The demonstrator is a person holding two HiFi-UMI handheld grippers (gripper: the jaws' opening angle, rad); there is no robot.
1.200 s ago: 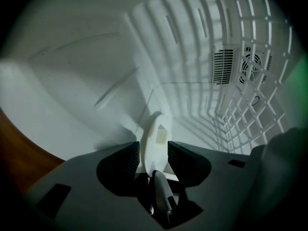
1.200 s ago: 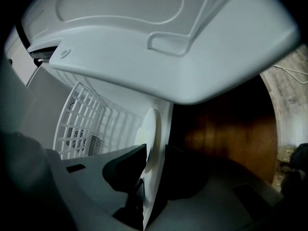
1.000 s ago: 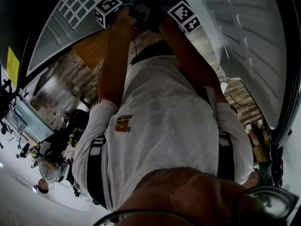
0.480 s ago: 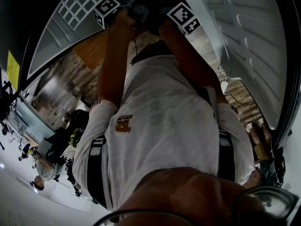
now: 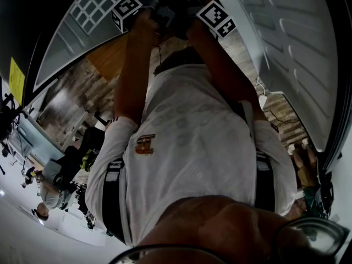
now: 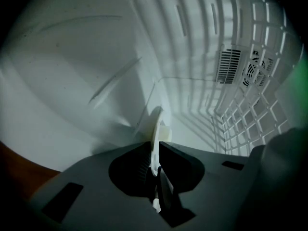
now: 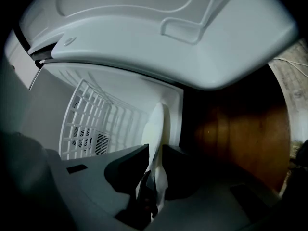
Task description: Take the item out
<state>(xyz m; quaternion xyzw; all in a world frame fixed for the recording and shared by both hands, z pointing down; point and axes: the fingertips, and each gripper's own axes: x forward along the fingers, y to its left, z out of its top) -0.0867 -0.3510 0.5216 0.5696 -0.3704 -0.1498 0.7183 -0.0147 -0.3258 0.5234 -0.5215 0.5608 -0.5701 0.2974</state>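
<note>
Both arms reach up into a white fridge compartment; in the head view only the marker cubes of the left gripper (image 5: 127,7) and right gripper (image 5: 215,18) show, their tips hidden. A white lattice basket (image 6: 250,114) stands inside, also seen in the right gripper view as a basket wall (image 7: 91,114). My left gripper (image 6: 155,146) has just been closing, and a thin white plastic edge (image 6: 156,124) now sits pinched between its pads. My right gripper (image 7: 155,150) is shut on a similar white edge (image 7: 156,124). Whether these edges belong to the basket I cannot tell.
A fan vent (image 6: 240,66) sits in the compartment's back wall. The white moulded door liner (image 7: 144,37) hangs above the right gripper. Brown wooden flooring (image 7: 240,129) lies to the right. In the head view, open white doors (image 5: 291,54) flank the person.
</note>
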